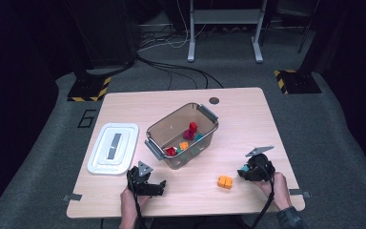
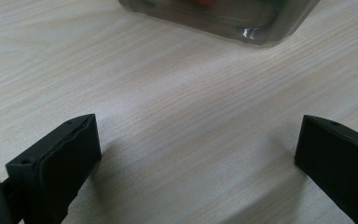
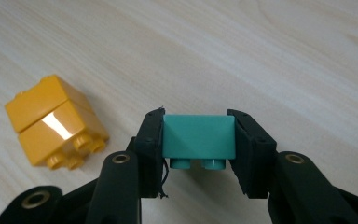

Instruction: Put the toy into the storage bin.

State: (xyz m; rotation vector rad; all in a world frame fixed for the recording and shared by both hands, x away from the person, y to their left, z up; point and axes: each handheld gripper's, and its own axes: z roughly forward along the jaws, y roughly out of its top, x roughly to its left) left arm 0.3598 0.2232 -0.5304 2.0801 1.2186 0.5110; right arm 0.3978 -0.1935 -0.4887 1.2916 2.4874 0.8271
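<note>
Where the right gripper (image 3: 199,140) clamps it just above the pale wood-grain table (image 3: 284,56), a smooth teal plastic brick (image 3: 198,136) sits pinched between the black pads, studs facing the camera. A glossy yellow brick (image 3: 53,120) lies beside it. The left gripper (image 2: 198,154) gapes wide and empty near the clear plastic bin (image 1: 171,131).

high: overhead, far | claw cams: close, level | shared: table (image 1: 248,109)
</note>
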